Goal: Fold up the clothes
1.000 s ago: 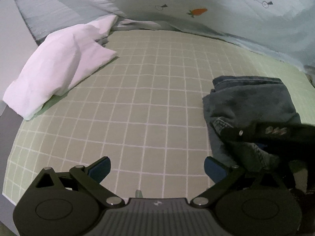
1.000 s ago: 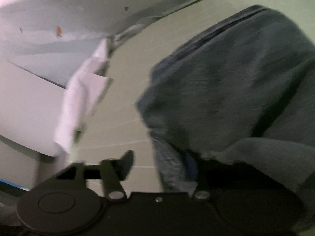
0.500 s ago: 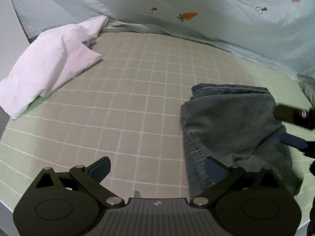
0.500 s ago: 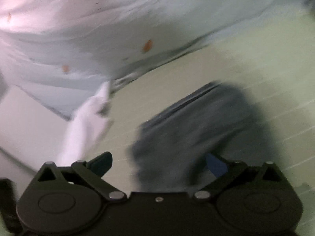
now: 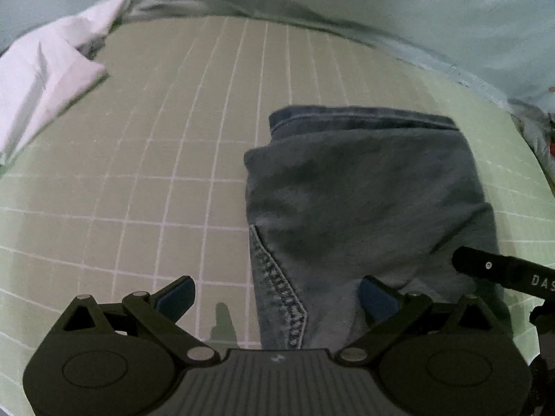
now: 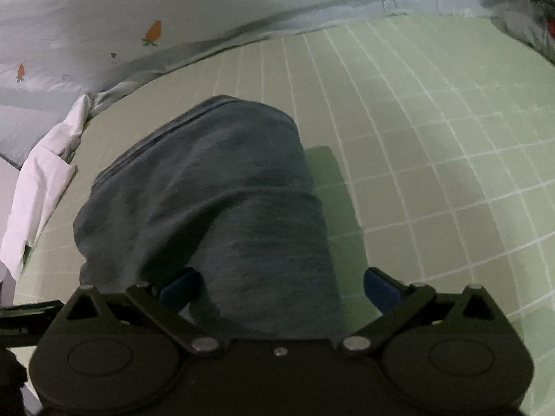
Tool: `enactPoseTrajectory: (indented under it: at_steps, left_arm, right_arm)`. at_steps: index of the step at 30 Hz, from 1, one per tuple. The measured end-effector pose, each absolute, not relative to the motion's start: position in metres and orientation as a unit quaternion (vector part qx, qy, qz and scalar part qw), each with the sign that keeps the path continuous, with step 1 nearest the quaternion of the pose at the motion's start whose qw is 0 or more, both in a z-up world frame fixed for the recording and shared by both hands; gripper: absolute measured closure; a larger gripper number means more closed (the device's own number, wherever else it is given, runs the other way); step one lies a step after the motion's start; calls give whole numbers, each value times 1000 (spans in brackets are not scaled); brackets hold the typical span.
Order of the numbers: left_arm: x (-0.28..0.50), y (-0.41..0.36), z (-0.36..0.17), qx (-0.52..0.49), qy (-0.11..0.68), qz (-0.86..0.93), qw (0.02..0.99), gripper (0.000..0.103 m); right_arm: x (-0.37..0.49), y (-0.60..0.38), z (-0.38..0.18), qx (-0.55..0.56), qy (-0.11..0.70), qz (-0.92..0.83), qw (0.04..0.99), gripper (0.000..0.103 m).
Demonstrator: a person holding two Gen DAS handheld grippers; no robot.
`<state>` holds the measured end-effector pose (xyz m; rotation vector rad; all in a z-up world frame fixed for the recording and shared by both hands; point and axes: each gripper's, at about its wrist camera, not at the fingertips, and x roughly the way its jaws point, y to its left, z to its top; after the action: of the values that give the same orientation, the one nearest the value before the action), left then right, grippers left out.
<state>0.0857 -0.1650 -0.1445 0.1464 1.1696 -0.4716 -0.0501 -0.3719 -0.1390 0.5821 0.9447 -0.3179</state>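
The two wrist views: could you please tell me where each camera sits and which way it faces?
Left wrist: on the left gripper, angled down at the green checked sheet and folded jeans; its open jaws show, plus the right gripper's finger at right.
Right wrist: on the right gripper, angled down over the jeans; its open jaws show.
Shared: jeans, sheet, white cloth, carrot-print bedding.

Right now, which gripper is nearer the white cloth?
Left. The left gripper sits between the white cloth and the jeans; the right gripper is over the jeans, farther away.
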Motion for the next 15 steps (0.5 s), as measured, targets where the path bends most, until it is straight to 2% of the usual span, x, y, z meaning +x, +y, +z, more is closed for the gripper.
enactPoseTrajectory:
  at_steps: [6,10,14,15]
  left_arm:
    - [109,-158,-160,32,566,-218,795,3]
    - [132,-155,-165,20,556,-202,806,7]
    - [159,-158,-169,-17,563,-217,797,23]
    - [164,-161,-170,-21,563,-225,795,34]
  right_arm:
    - [-42,-372,-154,298,456,-140,827,0]
    - [-58,-369,-156,313,458,-132,821,0]
    - [-71,-361,-152,319,454,-143,820,0]
    - [-72,-359,-150,314,454,-147,821,0]
